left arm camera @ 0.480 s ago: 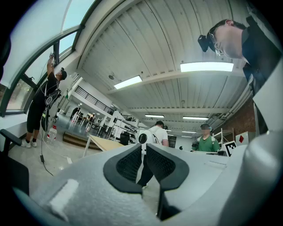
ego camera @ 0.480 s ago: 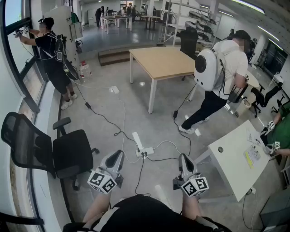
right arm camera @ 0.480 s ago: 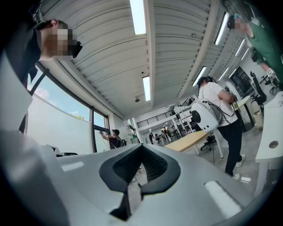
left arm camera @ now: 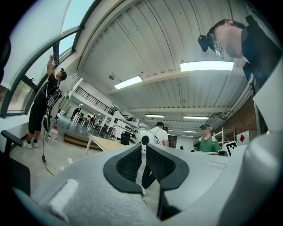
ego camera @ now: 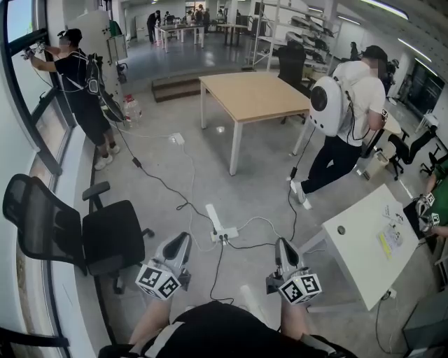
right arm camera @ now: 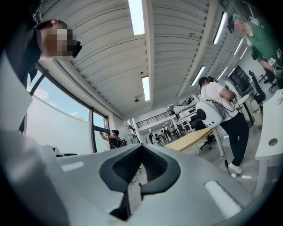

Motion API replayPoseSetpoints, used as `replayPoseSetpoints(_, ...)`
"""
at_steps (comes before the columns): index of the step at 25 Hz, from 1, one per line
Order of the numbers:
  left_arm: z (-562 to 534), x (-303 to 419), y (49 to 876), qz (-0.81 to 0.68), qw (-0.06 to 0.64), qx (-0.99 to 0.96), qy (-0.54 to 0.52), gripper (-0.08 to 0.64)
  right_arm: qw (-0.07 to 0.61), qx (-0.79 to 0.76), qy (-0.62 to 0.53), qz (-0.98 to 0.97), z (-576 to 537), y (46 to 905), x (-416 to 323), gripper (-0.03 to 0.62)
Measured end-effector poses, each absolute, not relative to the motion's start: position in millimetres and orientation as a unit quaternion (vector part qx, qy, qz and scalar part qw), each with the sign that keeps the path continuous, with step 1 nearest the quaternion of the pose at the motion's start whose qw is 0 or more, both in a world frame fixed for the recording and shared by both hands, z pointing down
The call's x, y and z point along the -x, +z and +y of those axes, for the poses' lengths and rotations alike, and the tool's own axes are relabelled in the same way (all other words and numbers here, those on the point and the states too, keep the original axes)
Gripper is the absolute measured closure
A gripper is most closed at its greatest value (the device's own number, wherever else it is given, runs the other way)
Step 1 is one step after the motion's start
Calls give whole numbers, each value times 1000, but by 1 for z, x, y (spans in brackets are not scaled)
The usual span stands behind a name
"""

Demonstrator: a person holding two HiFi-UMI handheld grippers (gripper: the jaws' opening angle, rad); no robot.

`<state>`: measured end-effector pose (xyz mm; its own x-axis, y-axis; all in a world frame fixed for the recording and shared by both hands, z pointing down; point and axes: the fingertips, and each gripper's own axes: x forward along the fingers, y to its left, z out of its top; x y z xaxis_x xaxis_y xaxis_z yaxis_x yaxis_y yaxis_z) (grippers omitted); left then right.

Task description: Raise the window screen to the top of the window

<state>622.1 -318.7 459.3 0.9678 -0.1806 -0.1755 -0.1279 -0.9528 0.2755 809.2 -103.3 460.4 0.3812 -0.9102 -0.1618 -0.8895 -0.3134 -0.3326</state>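
my left gripper (ego camera: 182, 240) a slit apart, empty | my right gripper (ego camera: 283, 244) closed, empty | both above grey floor (ego camera: 252, 189) with cables | window (ego camera: 19, 19) far left, well apart, beyond black chair (ego camera: 105, 238)

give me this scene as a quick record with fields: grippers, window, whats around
place: open office
left gripper: jaws slightly apart, nothing between them
right gripper: jaws together, empty
gripper position: both low in front of the wearer, over the floor, touching nothing
window: along the left wall, black office chair beside it
people: person reaching up at the window; second person mid-stride near the wooden table
floor: power strip with cables
task status: not begun
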Motion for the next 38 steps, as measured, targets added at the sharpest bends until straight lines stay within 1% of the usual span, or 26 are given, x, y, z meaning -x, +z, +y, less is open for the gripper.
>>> replayPoseSetpoints(7,-319,-614,459,-84,125,-983,-101,523,182,806,-31,562,-107,465,-804,588)
replayPoseSetpoints(15,-334,-591,455,-112,103,-984,-93,524,179,792,-41,582,-138,469,-787,586)
replayPoseSetpoints(24,-354,-548,460,-170,103,-975,-97,525,171,750,-54,637,-188,468,-763,586)
replayPoseSetpoints(31,-374,-501,461,-217,97,-967,-87,525,172,716,-64,674,-233,472,-728,586)
replayPoseSetpoints(34,-380,-478,464,-240,84,-963,-87,551,168,697,-72,693,-255,478,-710,586)
replayPoseSetpoints(38,-389,-448,467,-267,80,-956,-91,557,161,666,-77,724,-287,478,-678,586)
